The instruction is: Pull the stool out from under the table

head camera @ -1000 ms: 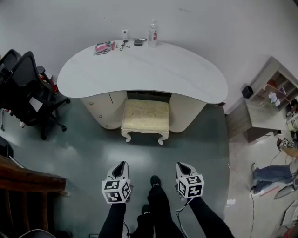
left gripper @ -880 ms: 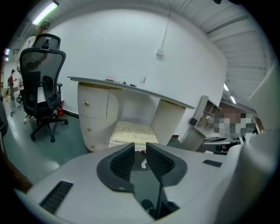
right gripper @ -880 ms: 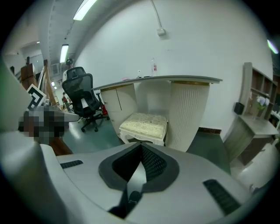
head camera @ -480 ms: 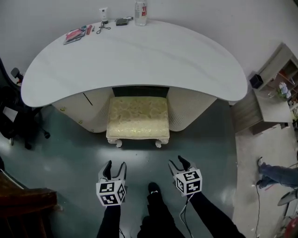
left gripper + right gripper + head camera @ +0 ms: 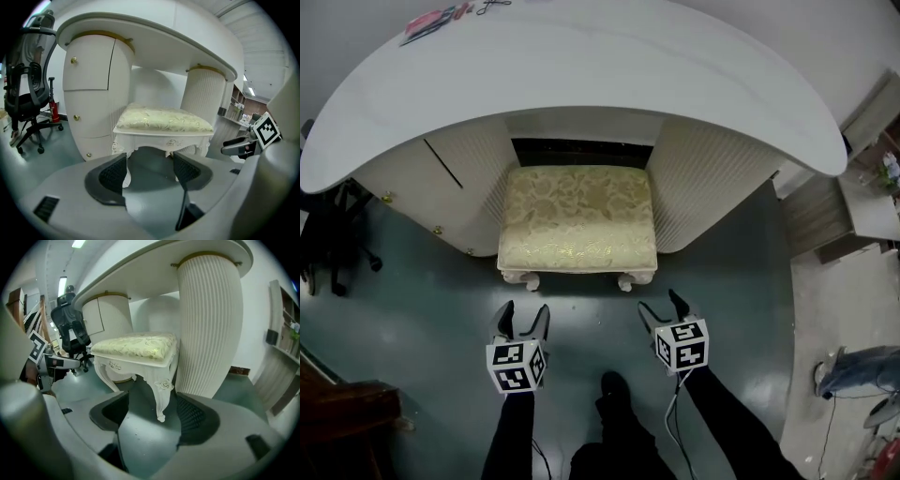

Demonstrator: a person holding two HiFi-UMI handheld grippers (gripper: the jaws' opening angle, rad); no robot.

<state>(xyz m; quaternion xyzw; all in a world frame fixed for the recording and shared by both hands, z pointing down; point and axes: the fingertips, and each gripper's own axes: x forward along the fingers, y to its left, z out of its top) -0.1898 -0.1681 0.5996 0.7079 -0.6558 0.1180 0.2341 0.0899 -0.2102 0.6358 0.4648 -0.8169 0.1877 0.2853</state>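
The stool (image 5: 577, 220) sits tucked under the white table (image 5: 581, 66), with its front legs poking out onto the green floor (image 5: 422, 300). The left gripper (image 5: 525, 311) hovers at the stool's 7 o'clock and the right gripper (image 5: 661, 305) at its 5 o'clock, both just short of it. Each has just been opening its jaws, which now stand wide apart and grasp nothing.

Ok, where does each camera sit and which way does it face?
Head view: on the head, looking steeply down at the stool and table; left hand-held gripper, right hand-held gripper and arms show.
Left gripper view: low, facing the stool's front; own jaws, just opening, hold nothing.
Right gripper view: low, facing a stool leg; own jaws likewise.
All share the stool.
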